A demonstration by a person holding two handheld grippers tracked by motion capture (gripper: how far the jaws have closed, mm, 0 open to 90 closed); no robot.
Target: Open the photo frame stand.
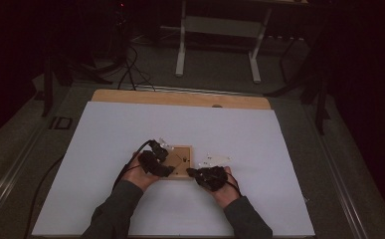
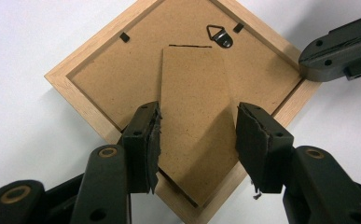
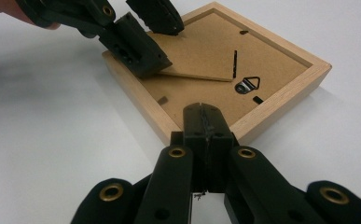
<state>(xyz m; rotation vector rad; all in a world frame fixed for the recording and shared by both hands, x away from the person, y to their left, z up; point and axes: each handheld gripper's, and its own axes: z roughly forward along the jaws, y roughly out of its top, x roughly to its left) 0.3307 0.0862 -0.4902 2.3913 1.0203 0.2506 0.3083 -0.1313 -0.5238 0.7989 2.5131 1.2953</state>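
Your left gripper (image 2: 197,144) straddles the stand flap (image 2: 194,116) on the picture frame (image 2: 99,74), jaws apart, ready to lift it; your right gripper (image 3: 205,122), jaws shut, presses the frame's near right edge, apparently steadying it mid-table (image 1: 105,149).

picture frame (image 2: 99,79) | light wood, fibreboard back | face down, flat on the white table | easel stand (image 2: 192,121) lifted slightly off the back | metal hanger (image 2: 220,36) near one edge
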